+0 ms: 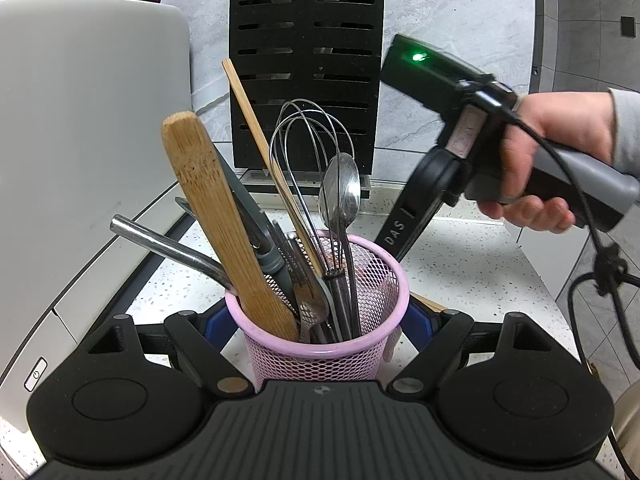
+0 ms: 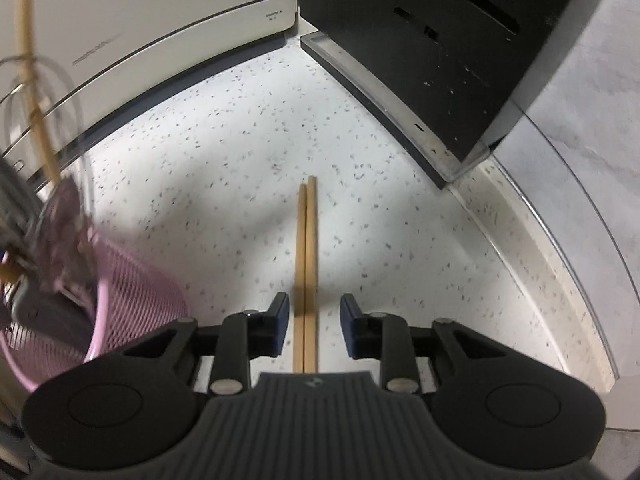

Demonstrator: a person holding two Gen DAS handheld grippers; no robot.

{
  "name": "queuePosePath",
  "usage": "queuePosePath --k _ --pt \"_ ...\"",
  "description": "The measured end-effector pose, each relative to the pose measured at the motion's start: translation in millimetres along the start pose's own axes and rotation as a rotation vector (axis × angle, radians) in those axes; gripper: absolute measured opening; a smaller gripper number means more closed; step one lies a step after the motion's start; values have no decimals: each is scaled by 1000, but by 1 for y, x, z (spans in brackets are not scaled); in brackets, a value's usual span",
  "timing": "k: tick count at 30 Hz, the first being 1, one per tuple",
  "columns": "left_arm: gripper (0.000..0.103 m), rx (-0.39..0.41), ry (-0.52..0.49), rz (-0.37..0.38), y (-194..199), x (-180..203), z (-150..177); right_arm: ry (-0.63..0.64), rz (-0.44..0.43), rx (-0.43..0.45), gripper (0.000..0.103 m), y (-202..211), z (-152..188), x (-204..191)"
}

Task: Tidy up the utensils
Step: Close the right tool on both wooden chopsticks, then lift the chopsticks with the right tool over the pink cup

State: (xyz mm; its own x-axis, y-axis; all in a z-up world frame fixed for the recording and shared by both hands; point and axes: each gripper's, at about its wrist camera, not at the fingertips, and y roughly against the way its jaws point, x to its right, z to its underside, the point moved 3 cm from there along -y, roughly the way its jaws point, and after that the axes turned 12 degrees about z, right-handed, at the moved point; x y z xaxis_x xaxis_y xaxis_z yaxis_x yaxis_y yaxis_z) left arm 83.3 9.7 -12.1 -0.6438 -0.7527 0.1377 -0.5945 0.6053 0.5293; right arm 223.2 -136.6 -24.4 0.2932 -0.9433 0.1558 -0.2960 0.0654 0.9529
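Left wrist view gives what the other cannot: the pink mesh cup (image 1: 320, 344) sits clamped between the left gripper (image 1: 318, 320), its blue pads (image 1: 216, 320) pressed on either side of the wall. Packed upright in it are a bamboo spatula (image 1: 224, 216), a whisk (image 1: 308, 160), a spoon (image 1: 342, 190), a bent steel straw (image 1: 168, 246) and one chopstick (image 1: 260, 144). A black knife block (image 1: 306, 76) stands at the far side, a white appliance (image 1: 80, 140) on the left.

From the right, a hand (image 1: 532, 168) holds the right gripper tilted steeply down toward the counter (image 1: 460, 264).

Right wrist view alone shows what lies under it: two chopsticks (image 2: 306, 264) side by side on the speckled counter, running away from the camera between the right gripper (image 2: 314, 322) fingers. The jaws stand partly apart, with a gap on each side of the pair (neither pad touches the wood). The cup appears blurred at the left edge.
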Motion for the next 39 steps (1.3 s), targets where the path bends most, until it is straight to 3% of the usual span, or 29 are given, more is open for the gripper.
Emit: queuePosePath --k 5,10,13,20,31,32,39 --pt "97 0 0 -1 0 0 0 -4 -29 -81 25 -13 -5 -2" --pt "97 -1 0 -1 0 0 0 47 -16 -106 24 -11 -2 -11" --pt "96 -1 0 -1 0 0 0 75 -5 -109 15 -12 -1 -17" --pt "96 -1 0 0 -1 0 -1 79 -2 -98 10 -13 -1 -20" --pt "96 -2 -3 0 0 -1 0 79 -13 -99 13 -14 3 -14" --pt "96 -2 -3 0 0 0 0 84 -7 -96 9 -15 1 -16" --pt "96 -2 -3 -1 0 -1 0 54 -9 -38 8 -11 9 -13"
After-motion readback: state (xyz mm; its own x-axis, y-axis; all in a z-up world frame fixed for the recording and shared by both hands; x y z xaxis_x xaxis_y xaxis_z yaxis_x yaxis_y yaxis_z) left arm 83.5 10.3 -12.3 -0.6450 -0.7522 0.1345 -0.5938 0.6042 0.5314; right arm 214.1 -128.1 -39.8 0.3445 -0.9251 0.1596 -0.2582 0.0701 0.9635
